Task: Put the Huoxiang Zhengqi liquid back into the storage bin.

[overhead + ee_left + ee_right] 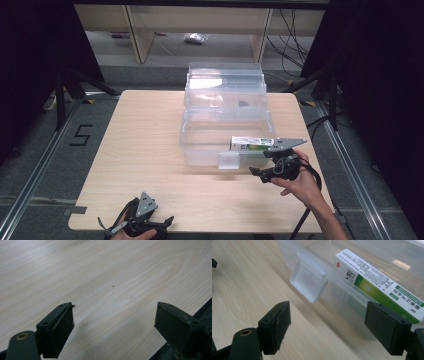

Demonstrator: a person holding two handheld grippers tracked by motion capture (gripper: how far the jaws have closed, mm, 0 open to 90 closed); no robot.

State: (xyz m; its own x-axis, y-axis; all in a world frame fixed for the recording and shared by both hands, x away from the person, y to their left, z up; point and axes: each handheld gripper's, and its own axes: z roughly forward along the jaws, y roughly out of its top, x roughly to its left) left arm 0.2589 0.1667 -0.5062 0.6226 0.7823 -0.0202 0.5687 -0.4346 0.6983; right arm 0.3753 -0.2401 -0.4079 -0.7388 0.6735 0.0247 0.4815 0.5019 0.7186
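A clear plastic storage box (pixel 200 145) stands open on the wooden table (pixel 145 150), its lid (pixel 225 75) tilted back. A white and green medicine carton (pixel 251 144) lies inside at the near right corner, seen close up (pixel 377 286) over the box's front wall (pixel 342 293). My right gripper (pixel 261 164) is open just outside that wall, beside the carton, nothing between its jaws (pixel 327 325). The box's clear latch (pixel 308 283) hangs ahead on the left. Open as well, my left gripper (pixel 161 223) rests at the table's near edge over bare wood (pixel 113 317).
A small dark item (pixel 243 104) lies in the box's upper part. Wooden shelving legs (pixel 137 35) and cables (pixel 292 45) are on the floor behind the table. Black stands (pixel 65 90) flank both sides. The table's left half is bare wood.
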